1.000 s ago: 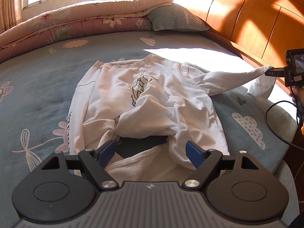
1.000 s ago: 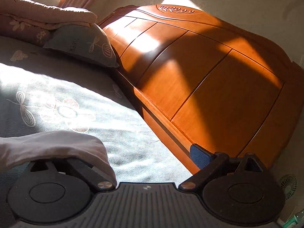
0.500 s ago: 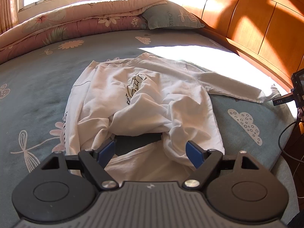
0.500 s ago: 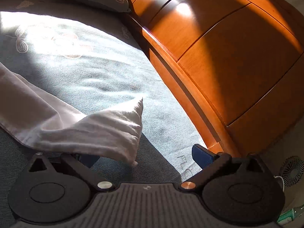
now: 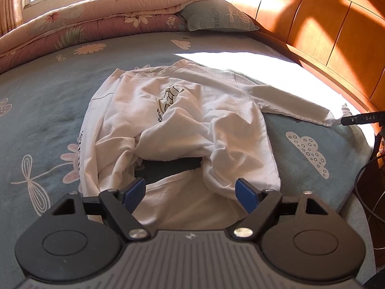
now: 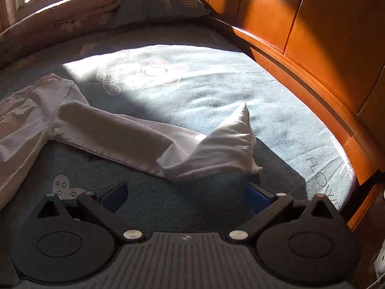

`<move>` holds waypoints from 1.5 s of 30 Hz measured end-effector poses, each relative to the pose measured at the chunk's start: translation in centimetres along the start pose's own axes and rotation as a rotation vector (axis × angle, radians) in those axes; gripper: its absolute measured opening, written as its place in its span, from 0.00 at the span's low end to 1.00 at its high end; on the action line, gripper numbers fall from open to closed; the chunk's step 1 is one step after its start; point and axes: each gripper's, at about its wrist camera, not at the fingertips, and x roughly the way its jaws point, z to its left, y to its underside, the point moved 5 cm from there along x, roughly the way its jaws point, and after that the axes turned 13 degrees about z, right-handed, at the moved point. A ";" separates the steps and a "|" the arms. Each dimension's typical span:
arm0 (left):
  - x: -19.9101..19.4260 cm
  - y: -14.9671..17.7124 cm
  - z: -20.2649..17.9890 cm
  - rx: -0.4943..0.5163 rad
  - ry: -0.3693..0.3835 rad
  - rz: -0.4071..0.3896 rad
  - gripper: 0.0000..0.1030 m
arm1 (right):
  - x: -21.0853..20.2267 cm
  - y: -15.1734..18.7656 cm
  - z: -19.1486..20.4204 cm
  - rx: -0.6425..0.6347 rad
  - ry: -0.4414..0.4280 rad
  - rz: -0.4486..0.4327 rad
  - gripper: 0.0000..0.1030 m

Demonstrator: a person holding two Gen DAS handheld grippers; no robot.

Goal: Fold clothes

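Left black two-finger gripper with blue pads (image 5: 191, 189), jaws spread wide, held low, near edge, holding nothing; right black two-finger gripper with blue pads (image 6: 185, 193), jaws likewise wide apart, empty, lowered, near right side

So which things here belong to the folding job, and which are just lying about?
Job:
white long-sleeved shirt
its outstretched sleeve
left gripper
right gripper

Lying about:
pillow
folded floral quilt
wooden headboard
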 end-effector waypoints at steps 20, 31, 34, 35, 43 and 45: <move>-0.9 2.7 3.4 -0.097 -0.057 0.031 0.80 | -3.7 3.1 26.3 -0.353 -0.624 -0.002 1.00; -0.5 3.1 5.1 -0.143 -0.079 0.047 0.80 | 3.1 4.1 25.4 -0.186 -0.724 0.202 1.00; 0.2 2.8 5.2 -0.155 -0.075 0.052 0.80 | 2.9 4.3 24.6 -0.166 -0.739 0.208 1.00; 0.4 2.7 5.4 -0.172 -0.087 0.053 0.80 | 2.8 4.6 24.7 -0.183 -0.727 0.198 1.00; 2.3 2.5 8.4 -0.359 -0.170 0.069 0.80 | 2.1 6.2 26.6 -0.322 -0.592 0.106 1.00; 2.9 2.6 8.8 -0.350 -0.233 0.088 0.80 | 2.1 6.3 26.6 -0.327 -0.591 0.098 1.00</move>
